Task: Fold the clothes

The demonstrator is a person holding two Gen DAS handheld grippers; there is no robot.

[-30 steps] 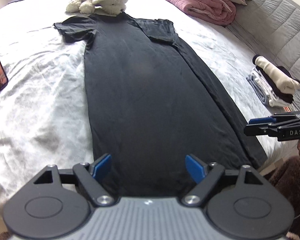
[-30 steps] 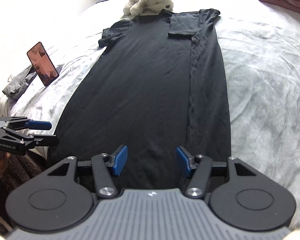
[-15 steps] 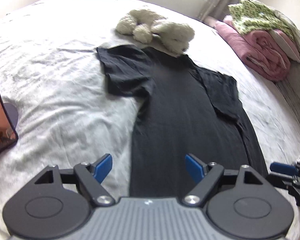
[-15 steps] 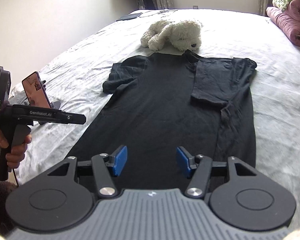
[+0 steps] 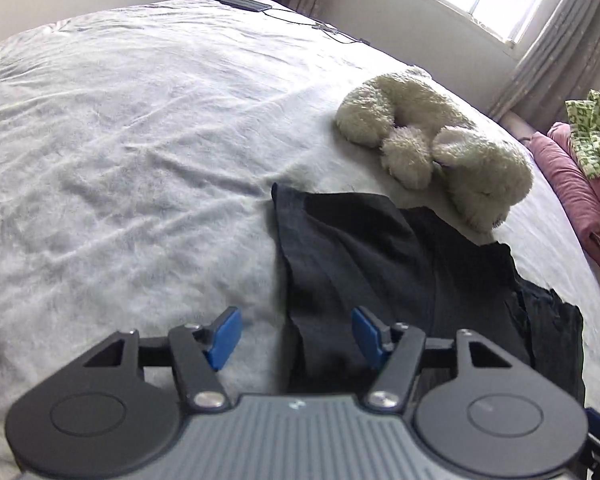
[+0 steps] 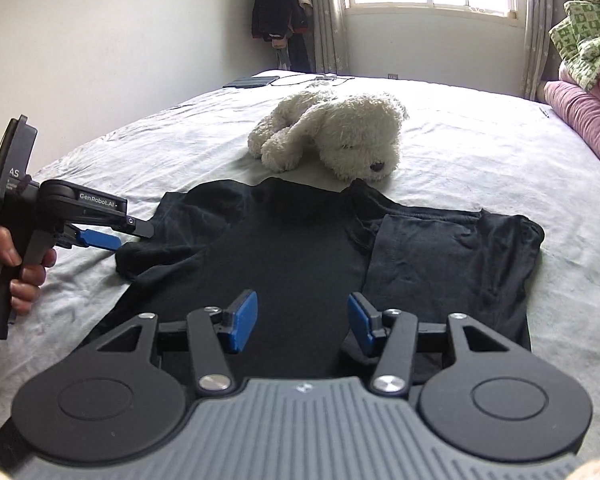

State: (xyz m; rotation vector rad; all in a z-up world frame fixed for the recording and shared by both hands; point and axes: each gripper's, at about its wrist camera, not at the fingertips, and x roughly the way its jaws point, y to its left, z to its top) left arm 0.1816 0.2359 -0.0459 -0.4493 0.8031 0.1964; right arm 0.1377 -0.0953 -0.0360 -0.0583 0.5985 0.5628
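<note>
Black dress (image 6: 292,256) flat on bed (image 5: 120,140) under both tools, left tool (image 5: 292,338) closing empty over spread sleeve (image 5: 340,248), right tool (image 6: 296,322) closing empty above chest; best pinching sleeve hem cleanly, clear of plush dog (image 6: 340,136) ahead

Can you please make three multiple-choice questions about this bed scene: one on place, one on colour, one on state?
1. Where does the fluffy white plush dog lie?
A. Beyond the collar of the black short-sleeved garment
B. On the pink folded blanket
C. On the floor

2. What colour are the gripper pads?
A. Red
B. Blue
C. Green

3. How does the garment's right sleeve lie?
A. Spread outward
B. Rolled up
C. Folded inward over the body

Answers: 1 A, the dog rests on the pale bedsheet at the collar. 2 B, the right gripper and left gripper have blue pads. 3 C, it overlaps the torso.
</note>
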